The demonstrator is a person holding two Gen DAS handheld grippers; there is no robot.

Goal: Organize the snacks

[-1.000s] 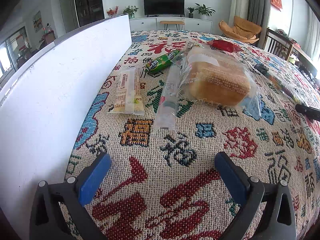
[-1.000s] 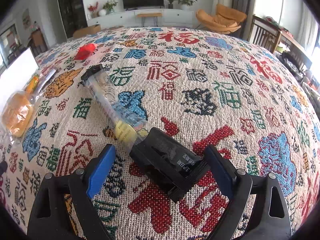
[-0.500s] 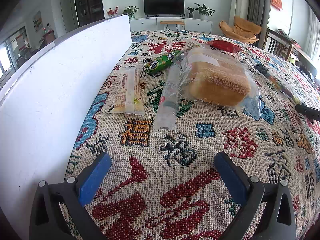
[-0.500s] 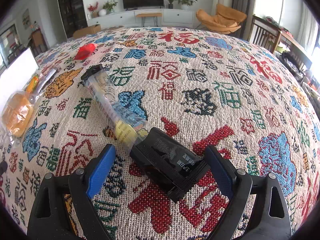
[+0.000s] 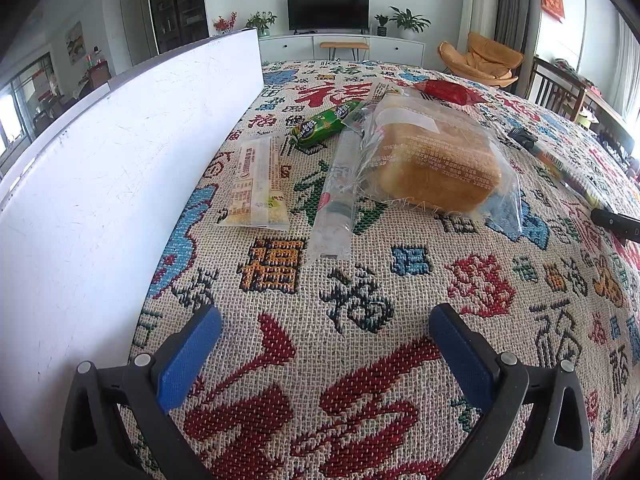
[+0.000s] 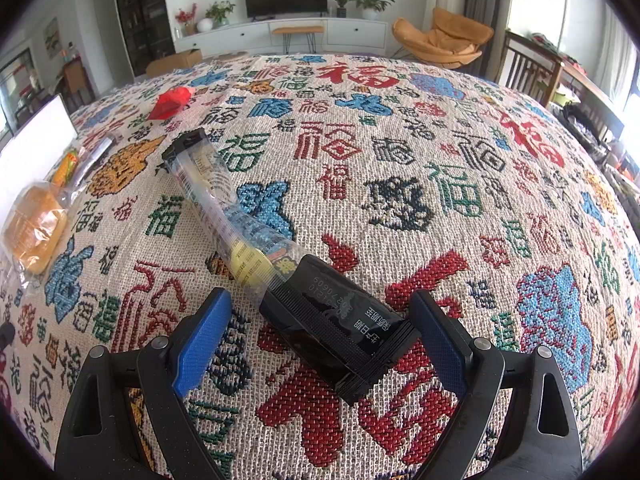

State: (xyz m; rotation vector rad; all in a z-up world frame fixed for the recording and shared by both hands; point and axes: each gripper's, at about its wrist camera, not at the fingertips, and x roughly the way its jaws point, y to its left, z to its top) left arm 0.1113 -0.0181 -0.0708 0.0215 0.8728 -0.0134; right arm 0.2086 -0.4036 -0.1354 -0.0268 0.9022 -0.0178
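My left gripper is open and empty above the patterned cloth, well short of the snacks. Ahead of it lie a bagged bread loaf, a clear long packet, a pale flat packet, a green roll and a red packet. My right gripper is open, with the black end of a long clear snack tube lying between its jaws on the cloth. The tube stretches away to the upper left. The bread and red packet show at the left.
A white board wall stands along the left of the snacks. The cloth-covered table is wide; chairs stand at its far right edge. The right gripper's finger shows at the right edge of the left wrist view.
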